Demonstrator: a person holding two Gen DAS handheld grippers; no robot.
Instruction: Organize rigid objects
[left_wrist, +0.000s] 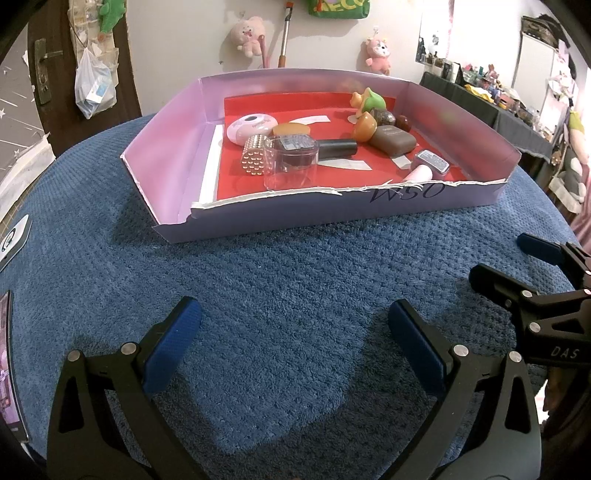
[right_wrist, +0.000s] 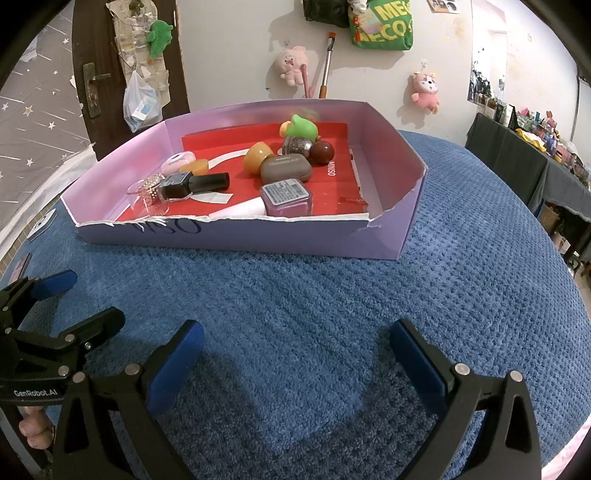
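I have both grippers hovering low over the blue towel that covers the bench. My left gripper has its fingers spread wide with nothing between them, and my right gripper is the same, wide apart and empty.

The things sit ahead of me in the tray, a shallow lilac box with a red liner and a torn front wall. The torn edge cuts off the writing there, so I cannot read it whole.

Inside I pick out a clear jar, a dark bottle lying on its side, a purple bottle also lying down, a brown case, a pink disc and a green toy. The jar's glass blurs what lies behind it. The toy hides part of the round things at the back, and I cannot tell what those are.
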